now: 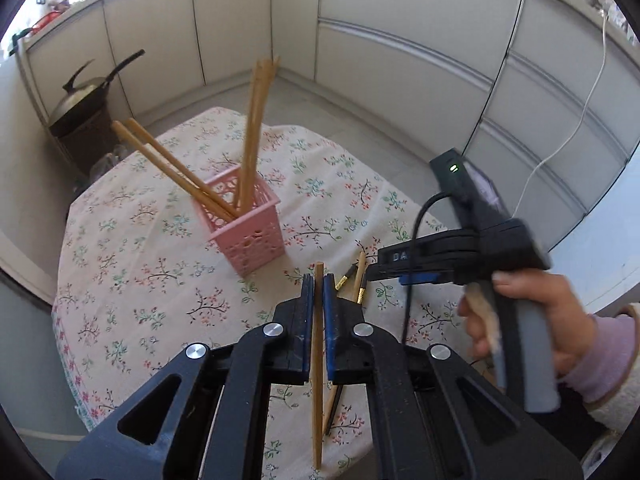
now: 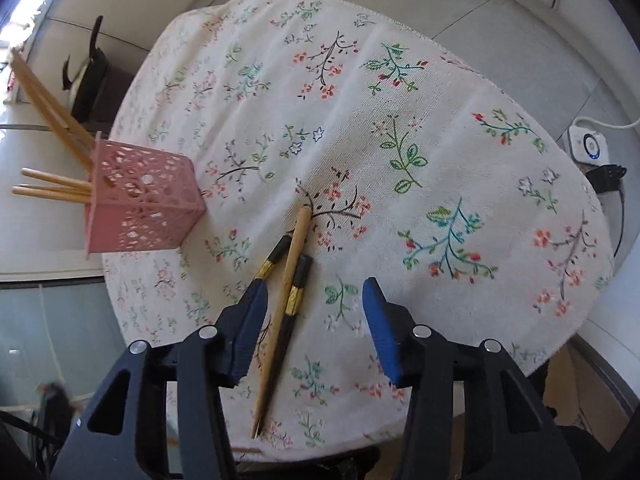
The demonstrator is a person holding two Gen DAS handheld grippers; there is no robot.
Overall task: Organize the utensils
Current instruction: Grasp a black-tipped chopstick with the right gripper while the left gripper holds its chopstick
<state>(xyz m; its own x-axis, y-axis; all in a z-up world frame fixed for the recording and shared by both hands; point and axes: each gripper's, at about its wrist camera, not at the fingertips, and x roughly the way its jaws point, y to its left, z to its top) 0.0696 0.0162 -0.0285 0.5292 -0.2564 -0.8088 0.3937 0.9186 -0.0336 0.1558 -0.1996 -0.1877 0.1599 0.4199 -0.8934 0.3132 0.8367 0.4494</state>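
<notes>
Floral tablecloth (image 2: 400,80) covers a round table w/ pale cabinets behind. Pink basket (image 1: 250,230) stands on it, several wooden chopsticks (image 1: 252,136) leaning inside. Left gripper (image 1: 318,284), just right of the basket & nearer the camera, is clamped on one wooden chopstick (image 1: 317,380). Right gripper (image 2: 314,300), further right of the basket, has jaws partly apart over a loose wooden stick (image 2: 294,256) & two black chopsticks (image 2: 298,284) on the cloth, gripping nothing.

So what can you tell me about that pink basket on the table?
The pink basket is a small square holder, seemingly plastic, its walls pierced with a lacy cut-out pattern. It stands upright on the floral tablecloth, open top up. Several light wooden chopsticks stand in it, leaning against its rim in two bunches. Neither gripper touches it.
</notes>
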